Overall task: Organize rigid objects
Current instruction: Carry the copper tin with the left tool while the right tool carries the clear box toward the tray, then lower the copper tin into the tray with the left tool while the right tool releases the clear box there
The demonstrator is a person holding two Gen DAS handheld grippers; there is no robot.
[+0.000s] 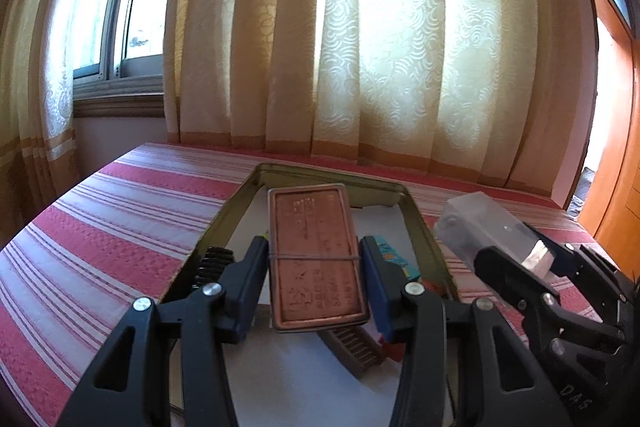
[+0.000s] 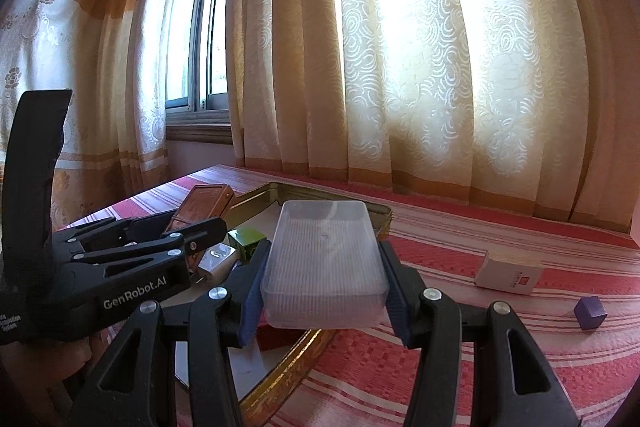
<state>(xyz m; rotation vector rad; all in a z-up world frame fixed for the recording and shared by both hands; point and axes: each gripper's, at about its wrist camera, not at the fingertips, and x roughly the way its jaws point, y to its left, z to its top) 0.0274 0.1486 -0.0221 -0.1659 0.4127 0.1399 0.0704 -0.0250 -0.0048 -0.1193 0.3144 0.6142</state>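
Left wrist view: copper tin clamped over the gold tray

Left gripper pinches the tin by its long sides, keeping it level for lowering among the tray's contents; right gripper clamps a clear plastic box likewise, above the tray's near rim on the striped cloth

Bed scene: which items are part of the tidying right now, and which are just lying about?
In play:
- copper tin, in left tongs
- clear plastic box, in right tongs
- gold tray

Lying about:
- white box
- purple cube
- curtains
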